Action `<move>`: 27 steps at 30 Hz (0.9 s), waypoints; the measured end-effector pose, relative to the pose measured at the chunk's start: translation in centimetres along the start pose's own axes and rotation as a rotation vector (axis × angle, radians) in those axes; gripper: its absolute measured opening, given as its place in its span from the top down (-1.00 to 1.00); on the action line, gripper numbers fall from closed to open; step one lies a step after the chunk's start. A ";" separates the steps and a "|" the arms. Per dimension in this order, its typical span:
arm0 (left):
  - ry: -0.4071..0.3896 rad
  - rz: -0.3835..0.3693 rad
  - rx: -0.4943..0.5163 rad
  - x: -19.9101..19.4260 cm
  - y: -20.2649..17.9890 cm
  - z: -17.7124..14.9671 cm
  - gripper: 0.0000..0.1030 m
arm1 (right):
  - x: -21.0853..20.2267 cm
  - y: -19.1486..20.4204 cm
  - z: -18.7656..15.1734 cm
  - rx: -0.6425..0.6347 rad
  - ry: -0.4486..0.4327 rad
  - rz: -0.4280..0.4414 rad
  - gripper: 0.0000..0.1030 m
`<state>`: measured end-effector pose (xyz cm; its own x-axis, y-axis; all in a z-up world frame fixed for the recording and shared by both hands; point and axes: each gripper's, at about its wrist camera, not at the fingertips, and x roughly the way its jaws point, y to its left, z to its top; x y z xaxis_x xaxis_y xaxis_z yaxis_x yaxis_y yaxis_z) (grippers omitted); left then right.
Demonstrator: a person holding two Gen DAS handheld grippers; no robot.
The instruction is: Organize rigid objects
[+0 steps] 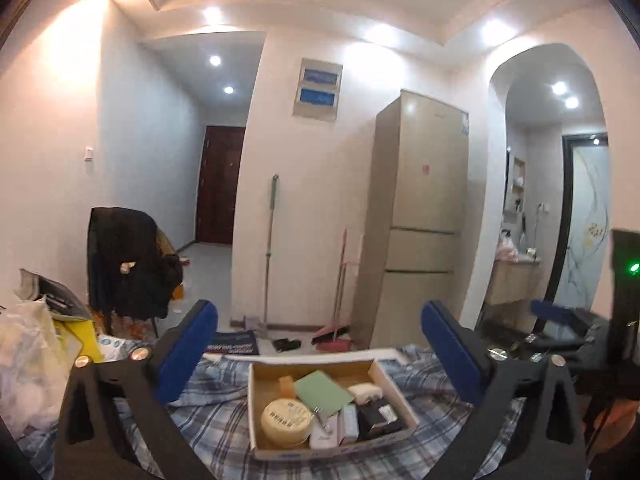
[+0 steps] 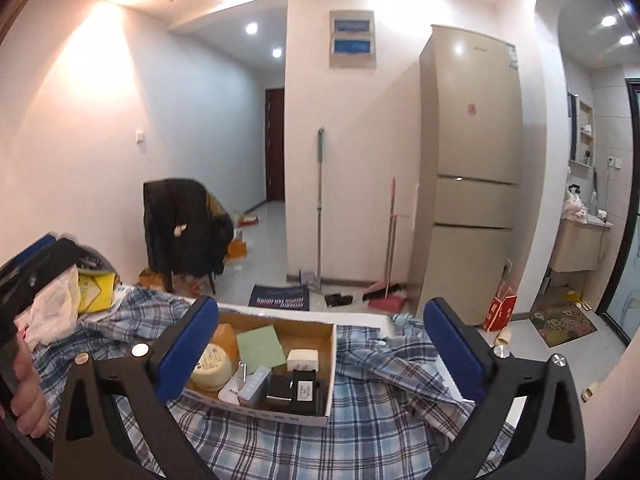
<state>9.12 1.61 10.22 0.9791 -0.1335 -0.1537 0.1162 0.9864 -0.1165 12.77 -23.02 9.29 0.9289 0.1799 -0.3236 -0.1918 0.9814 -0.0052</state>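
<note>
Home interior, fridge, broom, hallway door

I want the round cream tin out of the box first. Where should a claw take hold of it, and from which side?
Probably from above, pads across the round tin's curved side wall. It lies flat, lid up, in the cardboard box's near left corner, so a level approach would meet the box wall. The open left claw looks wide enough.

Open cardboard box on plaid cloth holds round tin, green card, small boxes.

Both views above shared box
</note>
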 end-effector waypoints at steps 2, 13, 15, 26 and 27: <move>-0.011 0.031 0.015 -0.8 -0.1 -0.3 -1.00 | -0.7 -0.4 -0.1 0.006 -0.022 0.004 -0.98; -0.021 -0.002 0.030 -3.9 -1.0 -2.3 -1.00 | -4.6 0.6 -2.2 -0.069 -0.171 0.029 -0.99; -0.038 0.006 0.071 -4.0 -1.4 -3.2 -1.00 | -4.7 0.8 -2.9 -0.054 -0.182 0.060 -0.99; -0.068 0.024 0.135 -3.3 -1.5 -8.7 -1.00 | -1.0 2.2 -8.9 -0.121 -0.134 0.021 -0.99; -0.062 0.030 0.130 -3.0 -1.2 -9.3 -1.00 | -0.7 2.0 -9.3 -0.113 -0.128 0.018 -0.99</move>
<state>4.50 -0.11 1.73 0.9904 -0.1020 -0.0936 0.1039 0.9945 0.0156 8.80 -21.81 0.71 0.9564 0.2114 -0.2017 -0.2365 0.9655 -0.1093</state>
